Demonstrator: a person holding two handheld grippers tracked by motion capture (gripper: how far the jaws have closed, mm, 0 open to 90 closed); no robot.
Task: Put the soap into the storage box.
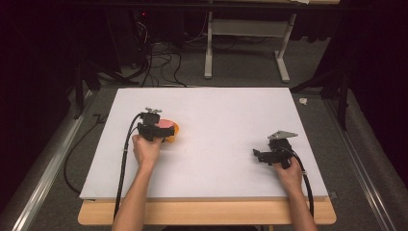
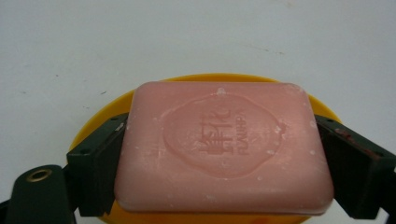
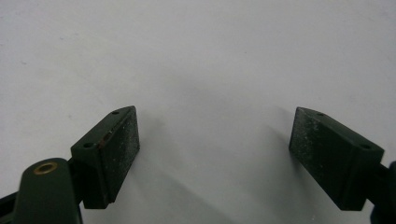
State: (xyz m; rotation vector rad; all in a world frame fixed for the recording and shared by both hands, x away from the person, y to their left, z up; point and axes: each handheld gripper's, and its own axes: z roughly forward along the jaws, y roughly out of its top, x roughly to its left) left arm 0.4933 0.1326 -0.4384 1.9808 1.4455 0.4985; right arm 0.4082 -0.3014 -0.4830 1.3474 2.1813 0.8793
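The high view looks forward and down over the whole white table (image 1: 216,144) from the person's side, while each gripper view sits low and close, looking along its jaws at that same white surface.

a white tabletop (image 1: 216,159) is sitting on a wooden base whose edge is showing along the near side. a yellow dish (image 1: 174,129) is resting directly on it, left of centre.
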